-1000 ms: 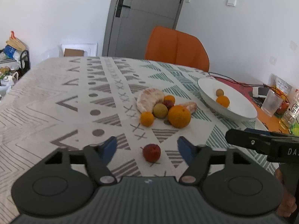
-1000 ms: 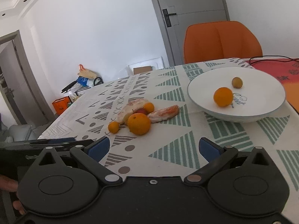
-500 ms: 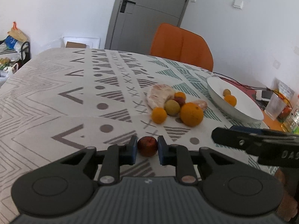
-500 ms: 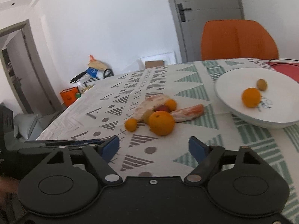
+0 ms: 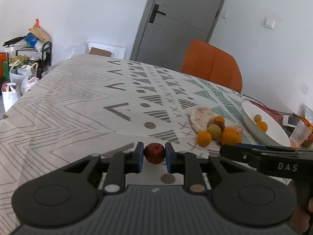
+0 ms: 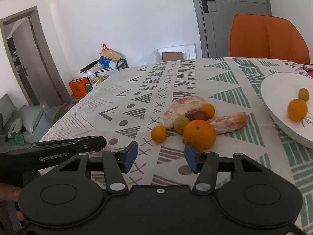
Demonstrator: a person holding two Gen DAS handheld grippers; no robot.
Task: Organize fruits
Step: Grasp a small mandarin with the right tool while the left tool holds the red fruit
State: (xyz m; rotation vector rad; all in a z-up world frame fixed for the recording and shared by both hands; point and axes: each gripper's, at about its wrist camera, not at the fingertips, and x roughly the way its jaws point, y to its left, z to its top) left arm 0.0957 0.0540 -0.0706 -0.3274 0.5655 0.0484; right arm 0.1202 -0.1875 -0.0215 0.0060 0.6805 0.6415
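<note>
Since a moment ago, the left gripper (image 5: 154,156) has closed and lifted; its two blue pads now pinch the small red fruit (image 5: 154,153) just above the tablecloth (image 5: 82,105). The squeeze looks gentle, likely so the fruit will not slip or bruise. The right gripper (image 6: 160,157) is spread wide with nothing in it, just in front of the big orange (image 6: 199,135), maybe ready to take it next. The white bowl (image 6: 273,90), right of the big orange, already has two fruits inside. Behind the table stand an orange chair (image 6: 268,39) and a grey door (image 5: 176,25).
</note>
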